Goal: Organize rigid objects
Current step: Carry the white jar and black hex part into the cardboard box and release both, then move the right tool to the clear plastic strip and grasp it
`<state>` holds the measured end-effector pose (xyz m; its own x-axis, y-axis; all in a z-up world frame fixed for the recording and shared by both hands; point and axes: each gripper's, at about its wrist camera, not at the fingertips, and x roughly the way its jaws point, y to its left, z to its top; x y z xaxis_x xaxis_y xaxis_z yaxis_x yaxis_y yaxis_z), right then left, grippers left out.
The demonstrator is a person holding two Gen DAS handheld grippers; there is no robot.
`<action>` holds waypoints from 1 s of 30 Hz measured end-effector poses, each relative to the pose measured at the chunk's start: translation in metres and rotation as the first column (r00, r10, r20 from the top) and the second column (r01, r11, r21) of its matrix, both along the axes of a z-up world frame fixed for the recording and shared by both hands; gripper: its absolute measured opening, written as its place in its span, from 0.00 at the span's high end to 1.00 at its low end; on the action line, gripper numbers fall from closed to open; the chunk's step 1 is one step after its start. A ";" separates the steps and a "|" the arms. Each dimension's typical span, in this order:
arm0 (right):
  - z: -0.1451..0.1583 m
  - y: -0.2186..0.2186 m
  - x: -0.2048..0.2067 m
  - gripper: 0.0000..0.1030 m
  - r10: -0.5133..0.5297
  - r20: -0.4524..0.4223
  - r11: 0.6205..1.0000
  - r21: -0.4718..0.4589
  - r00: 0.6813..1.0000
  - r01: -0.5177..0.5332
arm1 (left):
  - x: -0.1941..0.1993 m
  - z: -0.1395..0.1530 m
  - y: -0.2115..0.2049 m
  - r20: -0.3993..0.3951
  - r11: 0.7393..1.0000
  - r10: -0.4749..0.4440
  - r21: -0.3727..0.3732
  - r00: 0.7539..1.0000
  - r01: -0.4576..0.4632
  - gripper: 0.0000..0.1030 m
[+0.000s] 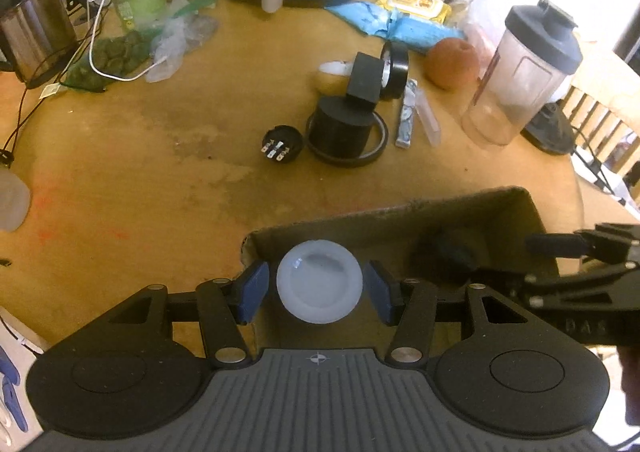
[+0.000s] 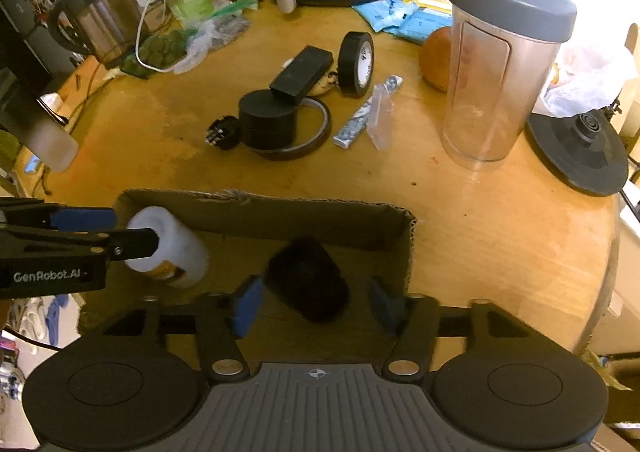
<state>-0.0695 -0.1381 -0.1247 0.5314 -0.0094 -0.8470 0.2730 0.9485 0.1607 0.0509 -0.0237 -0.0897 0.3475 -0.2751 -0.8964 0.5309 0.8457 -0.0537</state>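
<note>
Over the cardboard box [image 2: 340, 212] at the tabletop's [image 1: 160, 172] near edge, my left tongs [image 1: 318, 288] appear clamped on a white bottle [image 1: 320, 286] lowered inside. My right tongs [image 2: 316, 302] stand apart, pads clear of a dark object [image 2: 308, 284] lying in the box. Farther out wait the black puck [image 1: 340, 128], tape rolls [image 1: 396, 68] and switch [image 1: 280, 143], not yet boxed.

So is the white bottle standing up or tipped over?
Tipped. The white bottle leans at a slant inside the cardboard box, between the left gripper pads.
</note>
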 end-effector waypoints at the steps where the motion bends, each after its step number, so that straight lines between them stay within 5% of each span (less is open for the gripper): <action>1: 0.002 0.001 -0.001 0.22 -0.003 0.006 1.000 0.005 1.000 0.003 | 0.000 0.002 0.001 0.000 1.000 0.006 -0.003 1.000 -0.006 0.49; 9: 0.025 0.008 -0.006 0.00 0.028 0.053 0.999 0.016 0.998 -0.029 | 0.001 0.016 0.005 0.002 0.998 0.065 0.004 0.998 -0.065 0.48; 19: 0.033 -0.002 -0.002 0.00 -0.014 -0.071 0.996 -0.088 0.997 0.008 | -0.008 0.029 0.004 -0.039 0.989 0.141 0.036 0.989 -0.140 0.45; 21: 0.033 -0.006 0.000 0.00 -0.023 -0.094 0.995 -0.102 0.995 0.013 | -0.011 0.030 0.003 -0.041 0.986 0.164 0.044 0.986 -0.162 0.28; 30: 0.042 -0.023 0.000 0.00 -0.008 -0.121 0.993 -0.118 0.993 -0.006 | -0.024 0.038 -0.006 -0.037 0.970 0.238 0.050 0.971 -0.236 0.28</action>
